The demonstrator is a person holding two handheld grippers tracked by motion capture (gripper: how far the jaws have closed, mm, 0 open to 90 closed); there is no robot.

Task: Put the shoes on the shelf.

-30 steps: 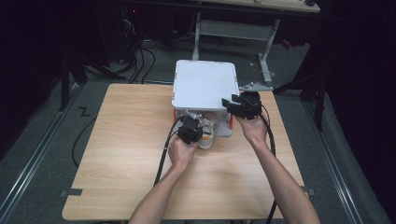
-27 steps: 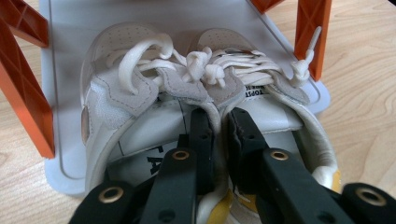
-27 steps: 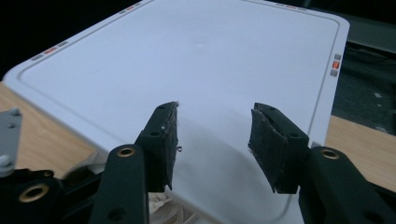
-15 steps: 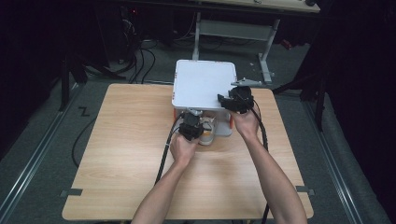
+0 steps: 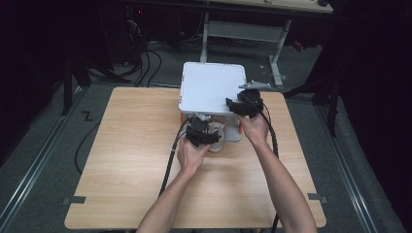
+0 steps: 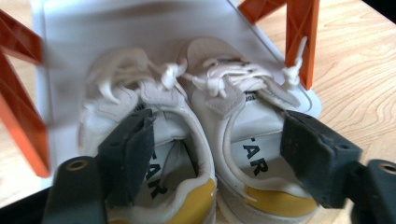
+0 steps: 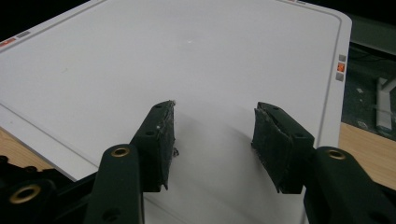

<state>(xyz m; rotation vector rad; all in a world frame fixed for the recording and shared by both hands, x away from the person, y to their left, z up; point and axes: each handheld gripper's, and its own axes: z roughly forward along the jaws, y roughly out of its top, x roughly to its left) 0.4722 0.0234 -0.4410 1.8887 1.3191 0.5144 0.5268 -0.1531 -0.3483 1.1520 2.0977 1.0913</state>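
Left gripper, held in the person's left hand, has its jaws spread wide w/ a gap between them. The jaws straddle the heel ends of a pair of white sneakers: one jaw sits over the opening of the left-hand shoe, the other just beside the outer edge of the right-hand shoe. Sneakers have white laces, yellow heel tabs and printed insoles, and stand side by side, touching, on a white base under a white shelf unit w/ orange legs. In the high view this gripper is at the unit's front edge, near the table's middle. Right gripper, in the person's right hand, also has jaws apart, nothing between them; they hover over the unit's flat white top near its right front corner. The unit stands at the far edge of a light wood table. Both forearms come in from the bottom; black cables trail back from each gripper.
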